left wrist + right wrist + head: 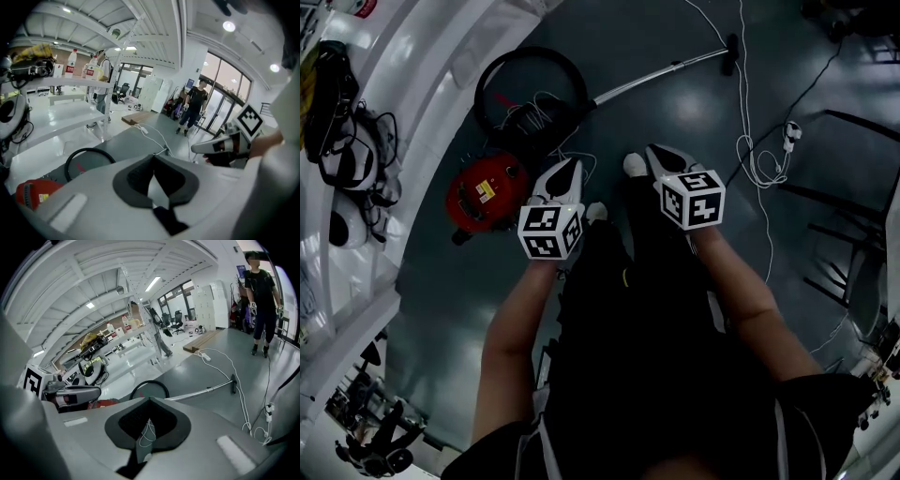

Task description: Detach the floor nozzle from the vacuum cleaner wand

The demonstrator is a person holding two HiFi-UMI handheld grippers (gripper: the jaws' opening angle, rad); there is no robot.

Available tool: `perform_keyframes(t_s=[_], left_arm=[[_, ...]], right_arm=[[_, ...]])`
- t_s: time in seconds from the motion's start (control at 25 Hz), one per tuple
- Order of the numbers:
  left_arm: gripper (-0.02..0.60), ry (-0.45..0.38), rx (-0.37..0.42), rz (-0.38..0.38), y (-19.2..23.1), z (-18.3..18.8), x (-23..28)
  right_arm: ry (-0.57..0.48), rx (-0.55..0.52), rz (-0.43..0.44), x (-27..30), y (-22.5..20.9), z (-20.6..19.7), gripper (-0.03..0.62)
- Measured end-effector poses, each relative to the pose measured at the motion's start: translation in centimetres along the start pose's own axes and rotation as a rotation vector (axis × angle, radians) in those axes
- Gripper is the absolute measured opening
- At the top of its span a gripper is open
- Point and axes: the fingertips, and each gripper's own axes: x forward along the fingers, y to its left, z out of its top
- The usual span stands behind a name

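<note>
1. Left hand-held gripper (570, 169) and right hand-held gripper (652, 153): both pinched closed with nothing between the jaws. They are held out side by side over the floor (675, 122), probably because nothing is within reach yet.
2. Red vacuum canister (485, 192) sits on the floor just past the left gripper, with the black hose (528, 52) coiled behind it.
3. Metal wand (661, 75) lies flat, running away to the right.
4. Floor nozzle (731, 54) is at the wand's far end and looks still attached. It is well apart from both grippers, so detaching has not begun.
</note>
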Motion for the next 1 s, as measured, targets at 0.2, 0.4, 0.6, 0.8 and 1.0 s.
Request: perform_keyframes(t_s=[0.2, 0.4, 0.6, 0.8, 1.0], left_arm=[[0.008, 0.044, -0.055, -0.007, -0.1, -0.6, 3.1], [0.008, 0.078, -0.064, 0.007, 1.0, -1.9, 5.6], [0.008, 0.089, -0.077, 0.02, 2.1, -3.3, 8.4], [0.008, 0.084, -0.093, 0.032, 3.0, -4.3, 11.0], [0.008, 0.09, -0.109, 0.06, 4.8, -5.8, 13.3]], right_arm=[[0.049, -0.012, 0.018, 2.6, -1.3, 0.2, -0.003], [0.076, -0.014, 0.043, 5.8, -2.0, 0.3, -0.003], [0.104, -0.022, 0.063, 9.5, -2.7, 0.0, -0.003], [0.113, -0.048, 0.083, 13.2, -2.9, 0.0, -0.003], [0.121, -0.055, 0.092, 16.2, -3.4, -0.5, -0.003]])
